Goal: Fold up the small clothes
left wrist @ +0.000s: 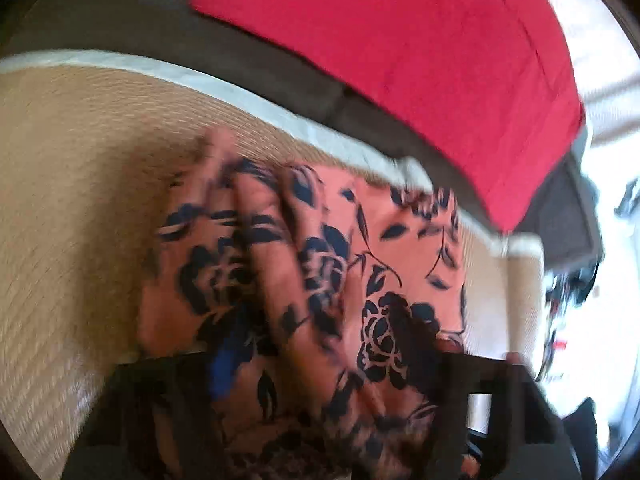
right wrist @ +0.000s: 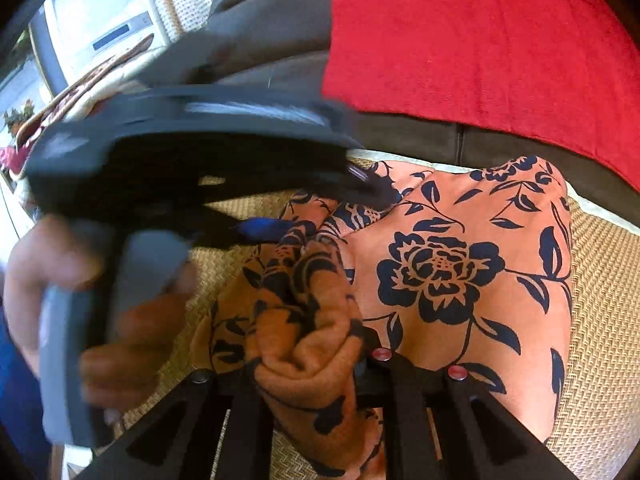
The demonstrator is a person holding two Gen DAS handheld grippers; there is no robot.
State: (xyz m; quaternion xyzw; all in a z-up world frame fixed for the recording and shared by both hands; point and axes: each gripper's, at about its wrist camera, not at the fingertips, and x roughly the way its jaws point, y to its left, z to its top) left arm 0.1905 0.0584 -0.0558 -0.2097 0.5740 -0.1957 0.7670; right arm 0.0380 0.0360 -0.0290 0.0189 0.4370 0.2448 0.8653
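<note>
A salmon-pink garment with a dark blue flower print (left wrist: 400, 240) (right wrist: 440, 272) lies on a woven beige mat (left wrist: 80, 160) (right wrist: 600, 280), half of it flat and half gathered into folds. My left gripper (left wrist: 332, 368) has a ridge of this cloth bunched between its fingers; its view is blurred. In the right wrist view the left gripper (right wrist: 320, 208) reaches in from the left, a hand (right wrist: 132, 340) around its handle, its blue-tipped finger at the cloth's edge. My right gripper (right wrist: 304, 368) is shut on a thick bunch of the same garment at the near edge.
A red cloth (left wrist: 400, 40) (right wrist: 480, 40) lies on a dark brown cushion (left wrist: 160, 20) just beyond the mat's white border. At the far left of the right wrist view stand a white appliance (right wrist: 100, 32) and a patterned rug.
</note>
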